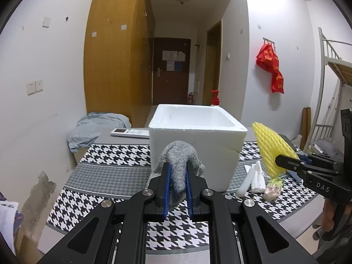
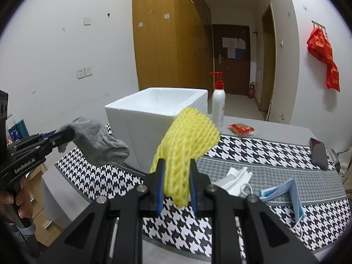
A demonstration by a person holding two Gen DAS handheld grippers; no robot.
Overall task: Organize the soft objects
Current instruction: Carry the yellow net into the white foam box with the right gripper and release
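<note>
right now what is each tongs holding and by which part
Left tongs: grey sock, pinched near one end. Right tongs: yellow foam net, gripped at its lower end.

Our left gripper [image 1: 177, 169]: matte black linkage arms, four round silver pivot screws, blue ribbed pads lining the inner faces of its fingers [image 1: 166, 181]. White "GenRobot.AI" lettering runs along its side in the right wrist view. Our right gripper [image 2: 177, 168] is the same build: black arms, silver screws, blue pads. White "DAS" letters show on its side in the left wrist view. Both have black handles.
</note>
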